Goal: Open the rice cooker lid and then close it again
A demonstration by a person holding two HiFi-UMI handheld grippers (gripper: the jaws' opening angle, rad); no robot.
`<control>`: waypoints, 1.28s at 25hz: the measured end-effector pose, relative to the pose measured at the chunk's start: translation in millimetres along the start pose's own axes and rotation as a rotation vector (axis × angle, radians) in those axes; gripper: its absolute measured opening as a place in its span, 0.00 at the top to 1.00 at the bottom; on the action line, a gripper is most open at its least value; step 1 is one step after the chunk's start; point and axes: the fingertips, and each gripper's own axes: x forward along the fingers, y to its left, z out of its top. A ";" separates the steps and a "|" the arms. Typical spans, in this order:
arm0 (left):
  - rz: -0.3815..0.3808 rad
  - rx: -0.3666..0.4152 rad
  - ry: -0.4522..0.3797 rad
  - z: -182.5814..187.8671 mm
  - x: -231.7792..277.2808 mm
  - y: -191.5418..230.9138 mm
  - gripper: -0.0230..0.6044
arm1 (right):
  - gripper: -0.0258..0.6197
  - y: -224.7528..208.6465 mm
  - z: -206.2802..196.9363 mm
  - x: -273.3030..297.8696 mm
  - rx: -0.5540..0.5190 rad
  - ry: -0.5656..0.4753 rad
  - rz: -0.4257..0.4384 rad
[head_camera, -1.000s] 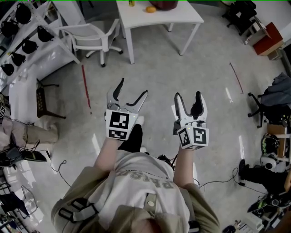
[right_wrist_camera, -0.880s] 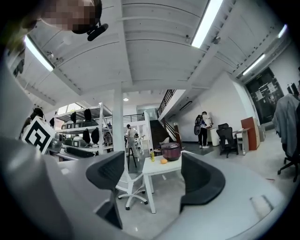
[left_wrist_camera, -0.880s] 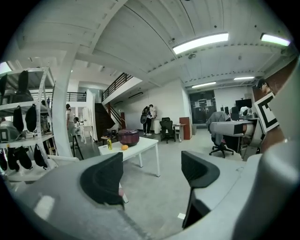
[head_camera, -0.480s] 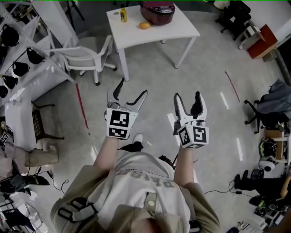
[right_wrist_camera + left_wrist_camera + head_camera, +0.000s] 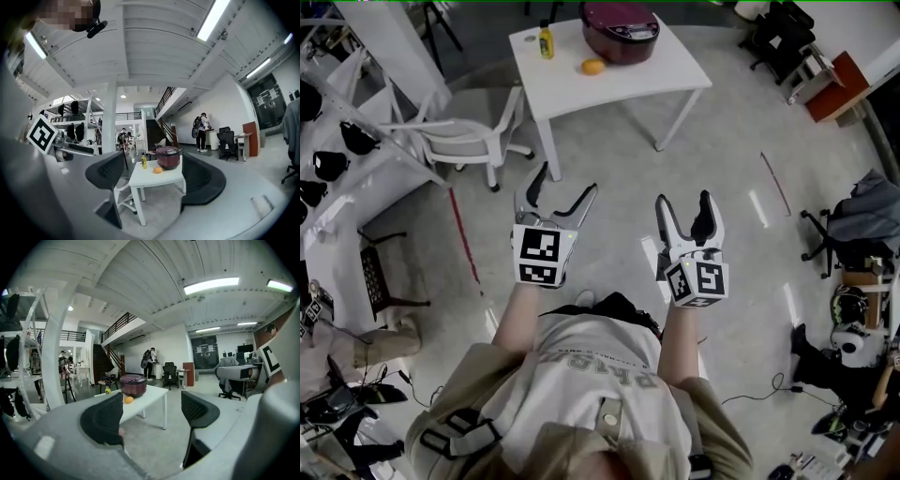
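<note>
Head view: the left gripper [image 5: 567, 181] and right gripper [image 5: 683, 198] hover mid-frame above the floor, jaws spread and empty. The rice cooker [image 5: 621, 30], lid down, sits on the white table [image 5: 619, 80] at top centre.

Left gripper view: the cooker shows left of centre, beyond the parted jaws.

Right gripper view: it appears centred between the parted jaws, well apart from them.

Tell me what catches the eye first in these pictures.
Two handheld grippers fill the middle of the head view, the left gripper and right gripper, both open and empty over the floor. At the top, a white table carries a dark red rice cooker with its lid down, an orange and a yellow bottle.
</note>
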 end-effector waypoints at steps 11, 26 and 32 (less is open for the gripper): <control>0.016 -0.021 0.044 -10.4 73.9 15.1 0.32 | 0.40 -41.7 -14.5 72.1 0.024 0.025 0.019; 0.102 -0.032 0.045 30.9 229.0 10.1 0.32 | 0.40 -158.2 0.7 203.5 0.024 0.046 0.123; 0.151 -0.035 0.031 48.1 274.5 10.8 0.33 | 0.40 -192.9 7.1 250.0 0.027 0.038 0.173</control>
